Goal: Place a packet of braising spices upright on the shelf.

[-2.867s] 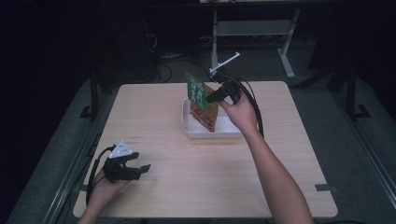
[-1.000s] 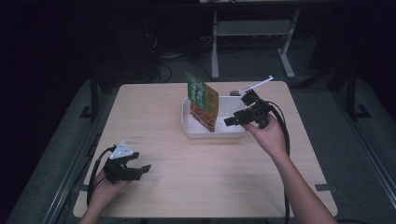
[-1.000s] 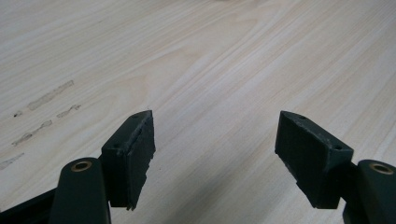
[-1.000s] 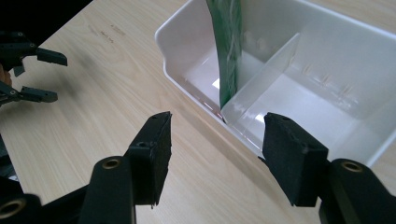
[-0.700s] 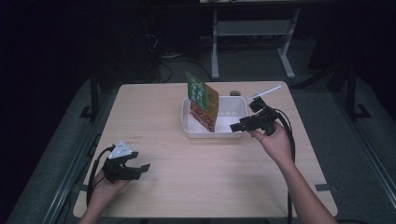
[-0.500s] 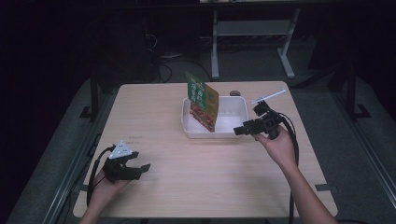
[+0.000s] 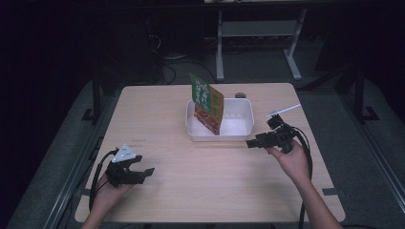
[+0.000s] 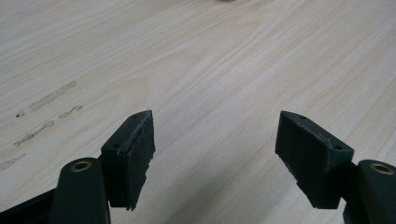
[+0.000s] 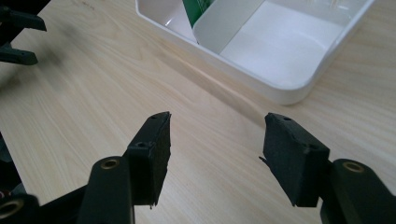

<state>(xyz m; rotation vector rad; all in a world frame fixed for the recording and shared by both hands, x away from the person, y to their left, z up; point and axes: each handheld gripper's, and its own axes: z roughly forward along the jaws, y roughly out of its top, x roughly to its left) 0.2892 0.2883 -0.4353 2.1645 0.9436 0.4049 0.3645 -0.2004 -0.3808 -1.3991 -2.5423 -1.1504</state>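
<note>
A green and orange packet (image 7: 206, 103) stands tilted in the left part of a white tray (image 7: 241, 131) at the table's far middle. In the right gripper view the tray's (image 9: 280, 88) near corner lies just ahead, with the packet's (image 9: 196, 10) green edge behind a white wall. My right gripper (image 7: 251, 142) hovers low just right of the tray's front corner, open, nothing between its jaws (image 9: 215, 154). My left gripper (image 7: 145, 172) rests near the front left edge, open and empty over bare wood (image 8: 215, 144).
The wooden table (image 7: 215, 191) has free room across its front and middle. A small dark round thing (image 7: 240, 95) lies behind the tray. Metal stand legs (image 7: 258, 43) and cables lie on the dark floor beyond the table.
My right gripper has drawn back from the packet, moving right and down toward the table beside the tray. The packet stays standing in the tray. The left gripper has not moved.
</note>
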